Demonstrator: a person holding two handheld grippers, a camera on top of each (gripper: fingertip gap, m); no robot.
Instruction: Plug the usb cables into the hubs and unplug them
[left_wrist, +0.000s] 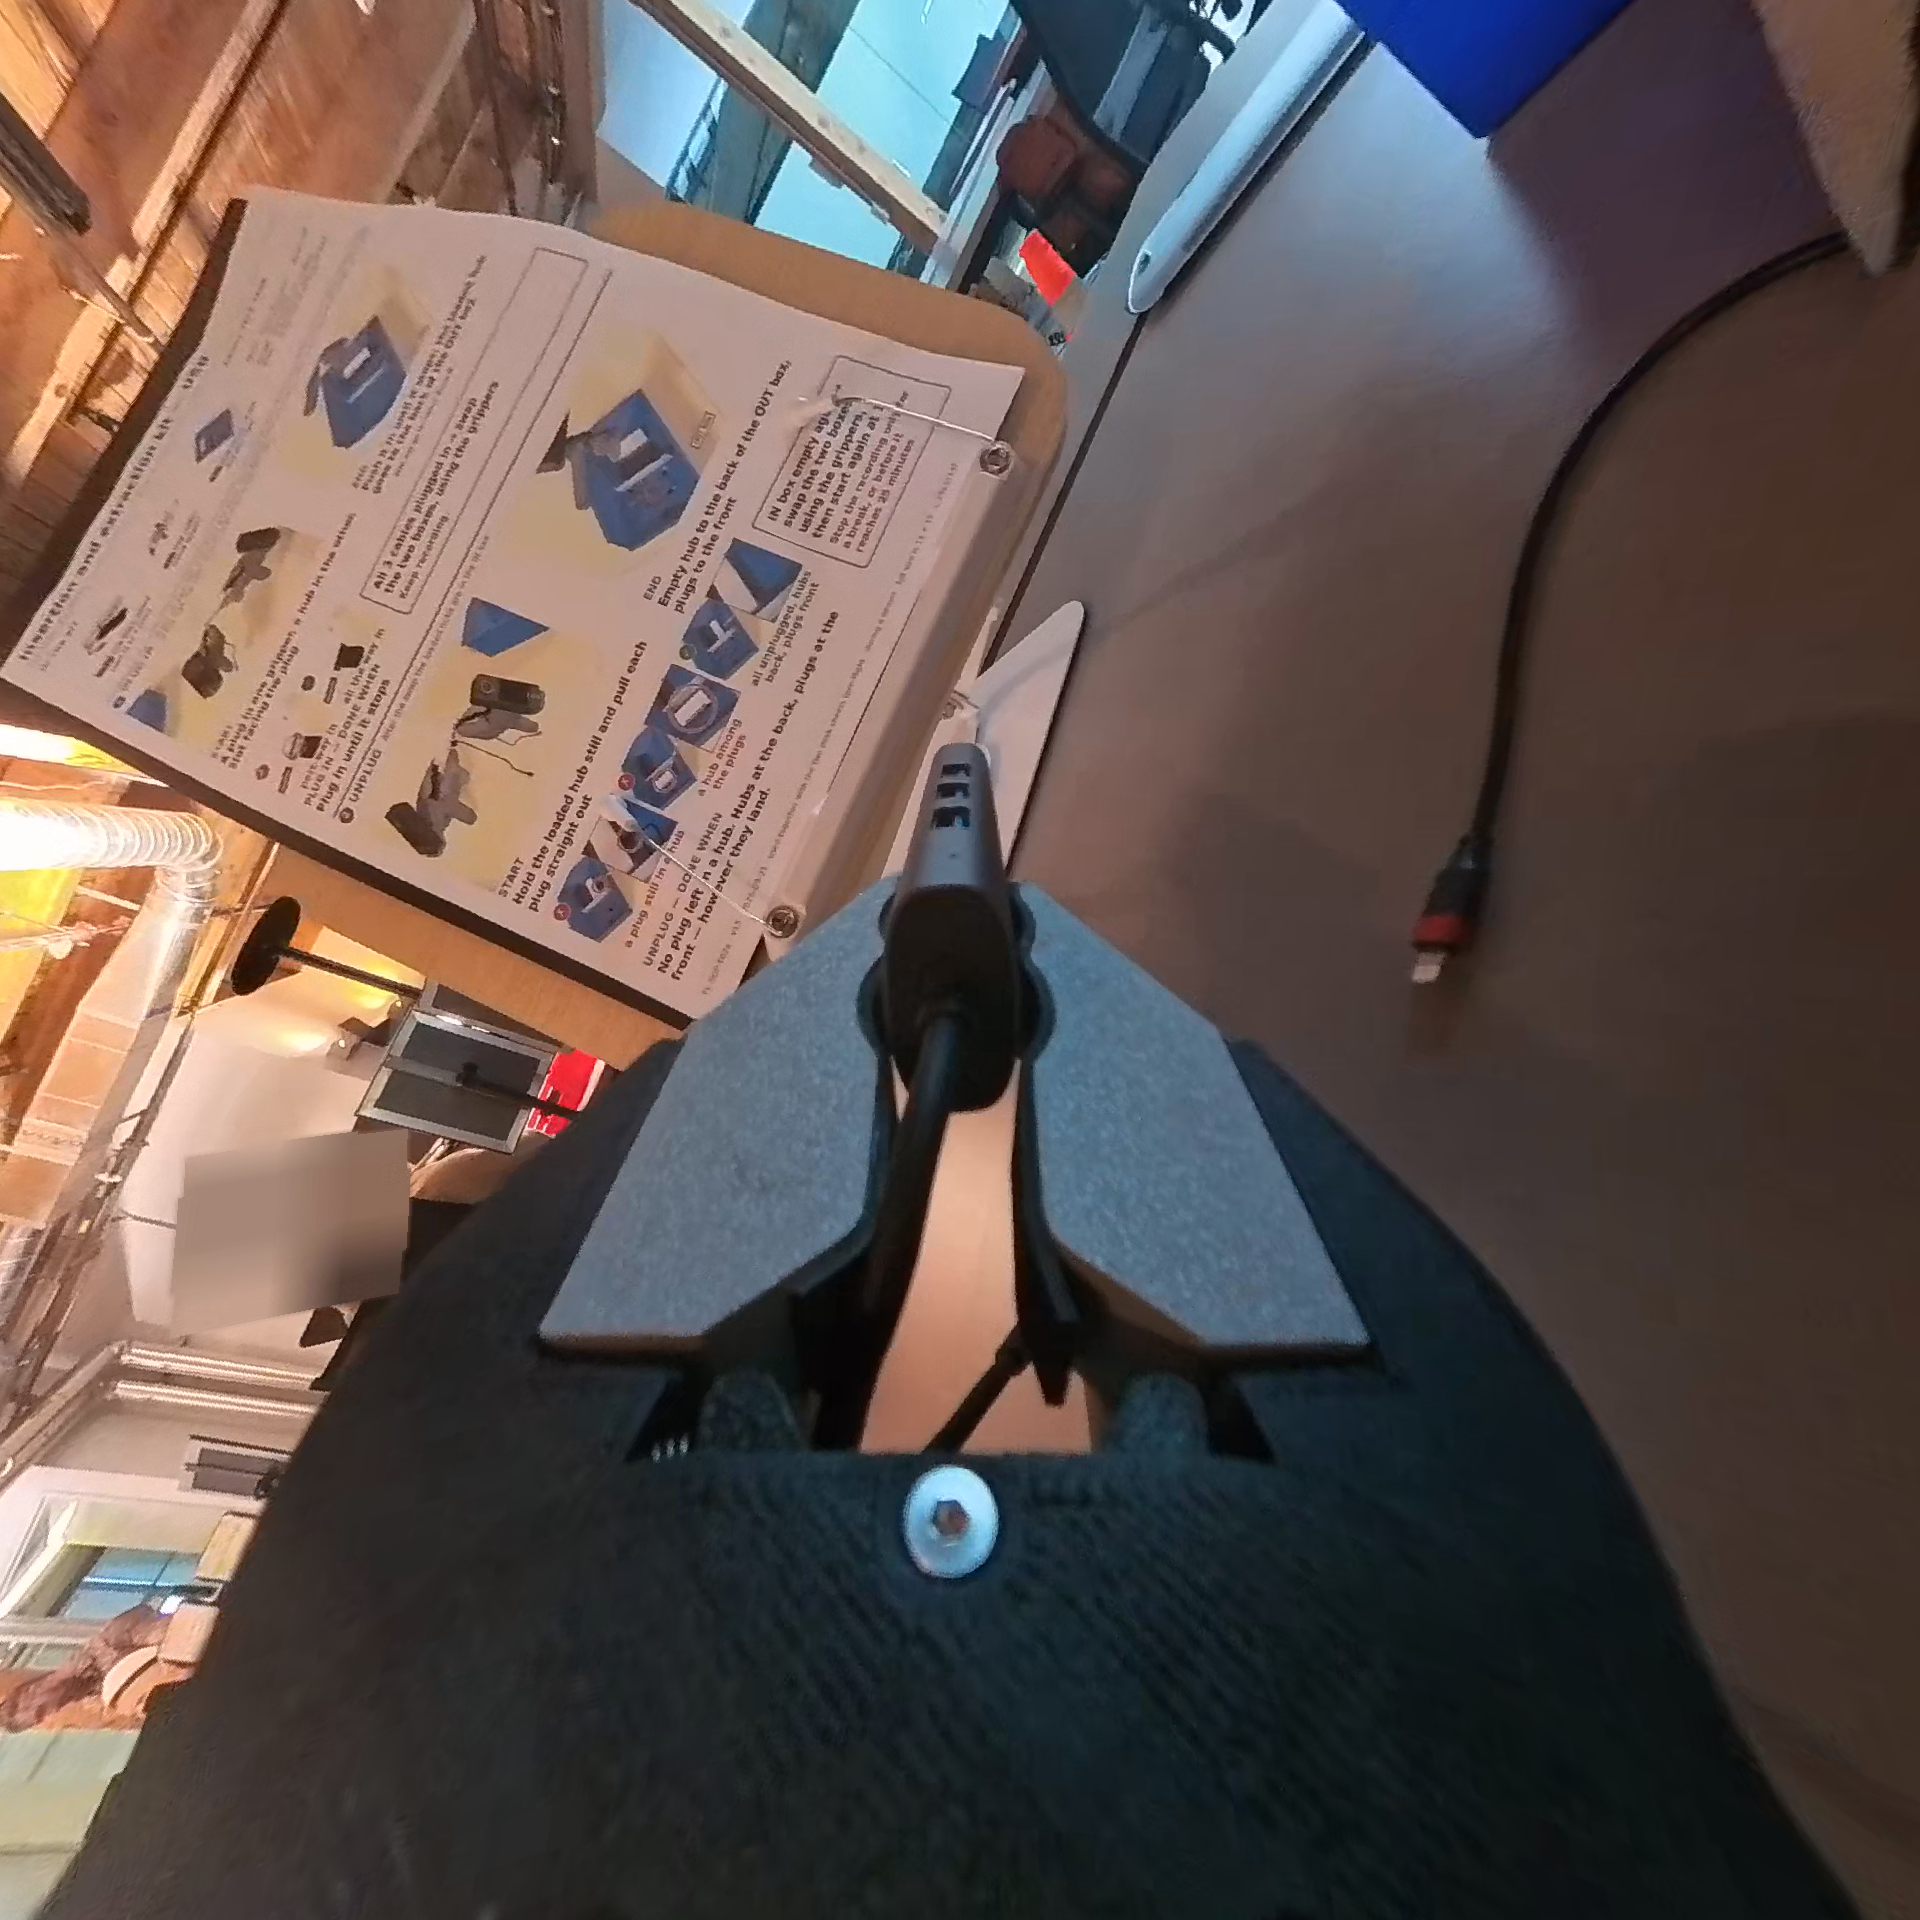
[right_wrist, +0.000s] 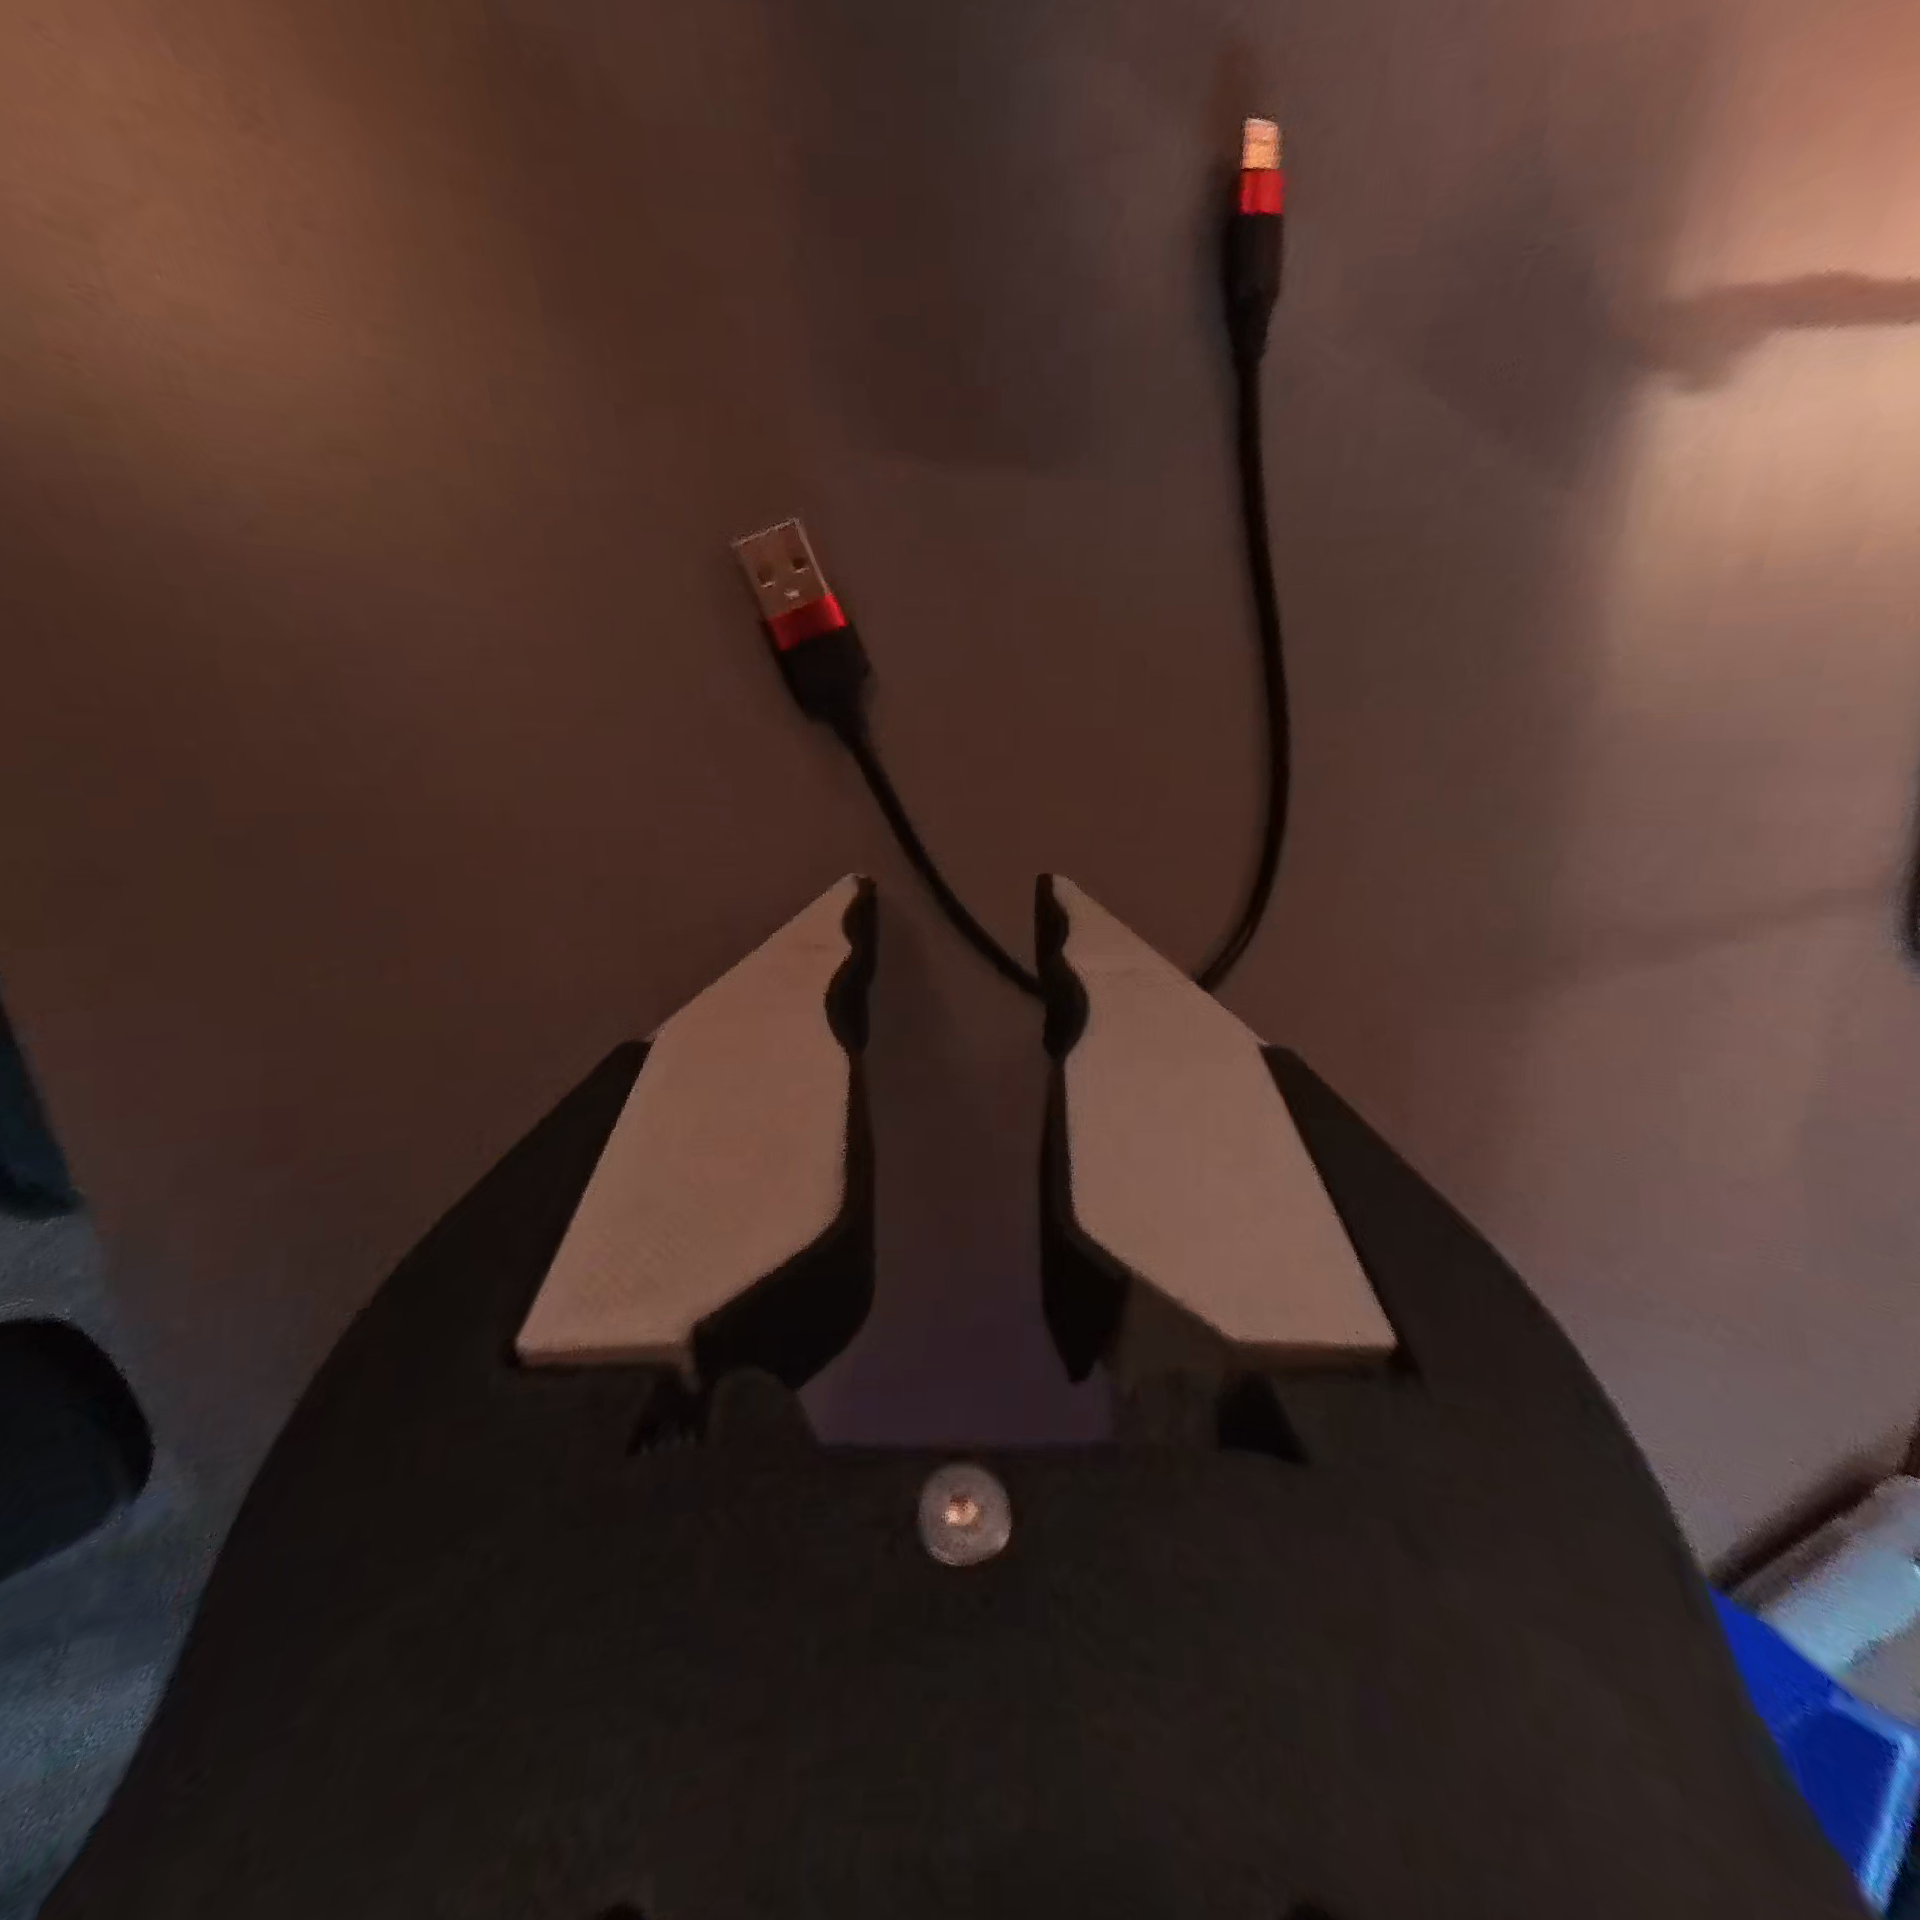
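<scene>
My left gripper (left_wrist: 956, 935) is shut on a dark grey USB hub (left_wrist: 954, 831), held up off the table with its row of ports facing up; its own black lead trails back between the fingers. A black cable with red collars lies on the grey table. Its small plug end (left_wrist: 1446, 920) shows right of the left gripper. In the right wrist view its USB-A plug (right_wrist: 788, 587) lies just ahead and left of my open, empty right gripper (right_wrist: 956, 894), and its small plug (right_wrist: 1260, 171) lies farther off. The cable loops under the right finger (right_wrist: 1153, 1091).
A printed instruction sheet (left_wrist: 499, 561) stands on a tan board behind the hub. A blue bin (left_wrist: 1538, 52) sits at the table's far corner; a blue bin corner (right_wrist: 1829, 1745) shows low right of the right gripper. A white stand foot (left_wrist: 1236, 177) rests on the table. My hands' fingertips stand some 20 cm from each other.
</scene>
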